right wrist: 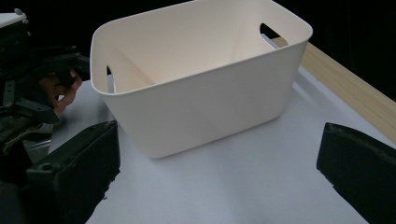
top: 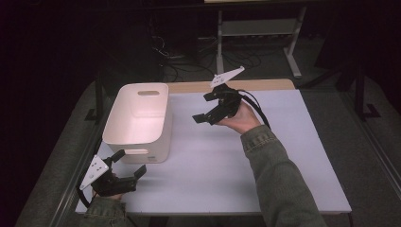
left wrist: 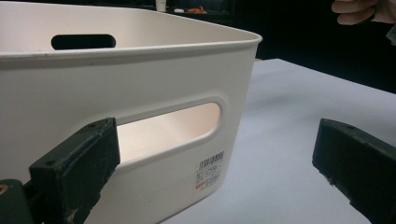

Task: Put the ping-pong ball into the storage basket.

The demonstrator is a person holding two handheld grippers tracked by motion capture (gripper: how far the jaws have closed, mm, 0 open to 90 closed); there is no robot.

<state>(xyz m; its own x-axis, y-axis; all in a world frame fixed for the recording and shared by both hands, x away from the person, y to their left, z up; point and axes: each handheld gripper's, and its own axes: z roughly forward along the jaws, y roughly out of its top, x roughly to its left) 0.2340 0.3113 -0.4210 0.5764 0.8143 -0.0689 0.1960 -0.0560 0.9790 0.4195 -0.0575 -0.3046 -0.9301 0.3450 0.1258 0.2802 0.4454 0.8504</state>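
Cream plastic storage bin with slot handles (top: 137, 120): upright, table's left half (top: 283, 156). Left gripper (top: 124, 171): near its near end, jaws wide, empty. Right gripper (top: 208, 108): raised to its right, jaws wide, empty.

The left gripper (left wrist: 215, 172) has its jaws spread wide, one at 8 o'clock and one at 4 o'clock. A cream bin (left wrist: 140, 84) stands just beyond the 8 o'clock jaw, its handle slot (left wrist: 170, 130) facing the camera and a label (left wrist: 210, 169) below that. The white table (left wrist: 289, 130) runs toward 3 o'clock. Fingers (left wrist: 359, 11) show at 1 o'clock.
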